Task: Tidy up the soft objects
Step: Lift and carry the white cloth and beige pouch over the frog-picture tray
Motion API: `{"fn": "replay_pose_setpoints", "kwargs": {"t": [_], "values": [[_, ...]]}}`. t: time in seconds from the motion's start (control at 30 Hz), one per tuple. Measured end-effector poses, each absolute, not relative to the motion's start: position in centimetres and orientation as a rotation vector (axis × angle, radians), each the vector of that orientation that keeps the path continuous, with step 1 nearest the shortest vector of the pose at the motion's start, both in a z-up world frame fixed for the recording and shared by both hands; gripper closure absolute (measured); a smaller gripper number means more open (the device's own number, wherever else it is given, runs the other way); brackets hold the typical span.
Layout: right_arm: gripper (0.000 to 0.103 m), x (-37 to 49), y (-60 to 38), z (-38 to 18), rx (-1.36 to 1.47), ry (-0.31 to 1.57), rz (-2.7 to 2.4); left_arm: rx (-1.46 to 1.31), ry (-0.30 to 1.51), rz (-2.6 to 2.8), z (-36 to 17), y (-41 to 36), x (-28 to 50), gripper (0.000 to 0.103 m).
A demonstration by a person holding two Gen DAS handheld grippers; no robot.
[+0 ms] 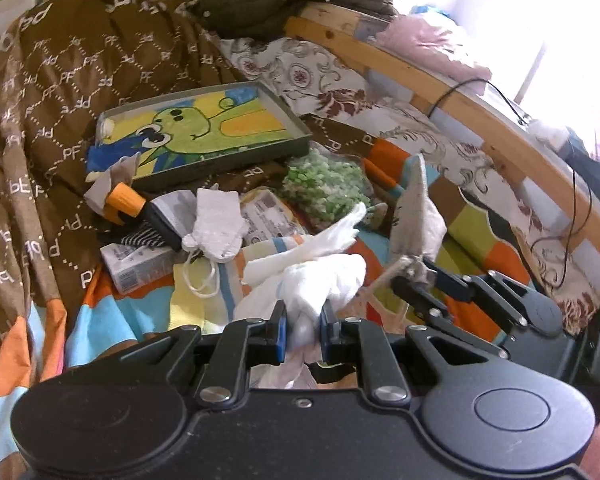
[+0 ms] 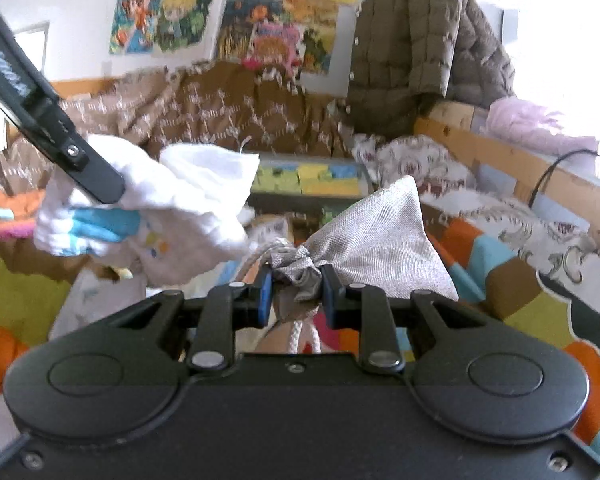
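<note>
The left gripper (image 1: 303, 326) is clamped on a bunched white cloth (image 1: 320, 276), held above the patchwork bedcover (image 1: 112, 320). The right gripper (image 2: 296, 292) is clenched on the gathered neck of a grey drawstring pouch (image 2: 384, 236), just right of the cloth. Farther off, a white mitten (image 1: 216, 224) and a painted tray (image 1: 196, 132) are seen lying on the bed.

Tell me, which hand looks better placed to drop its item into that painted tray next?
Probably the left. The left gripper, clamped on the white cloth, faces the painted tray directly; the right gripper, holding the grey pouch, sits off to the side.
</note>
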State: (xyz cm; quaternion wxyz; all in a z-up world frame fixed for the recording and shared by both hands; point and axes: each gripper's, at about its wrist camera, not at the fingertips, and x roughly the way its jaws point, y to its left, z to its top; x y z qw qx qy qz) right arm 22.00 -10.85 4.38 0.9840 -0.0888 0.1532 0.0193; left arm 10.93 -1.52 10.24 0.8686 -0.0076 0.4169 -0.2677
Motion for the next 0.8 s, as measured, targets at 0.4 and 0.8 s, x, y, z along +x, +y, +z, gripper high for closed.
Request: {"fn": "replay_pose_setpoints", "kwargs": {"t": [0.4, 0.8], "values": [[0.086, 20.6, -12.1, 6.8, -0.183, 0.198, 0.078, -0.098, 0.897, -0.585, 12.5, -0.3, 12.8, 0.087], [0.086, 23.1, -12.9, 10.0, -0.301, 0.126, 0.154, -0.127, 0.93, -0.625, 12.0, -0.2, 15.7, 0.087]]}}
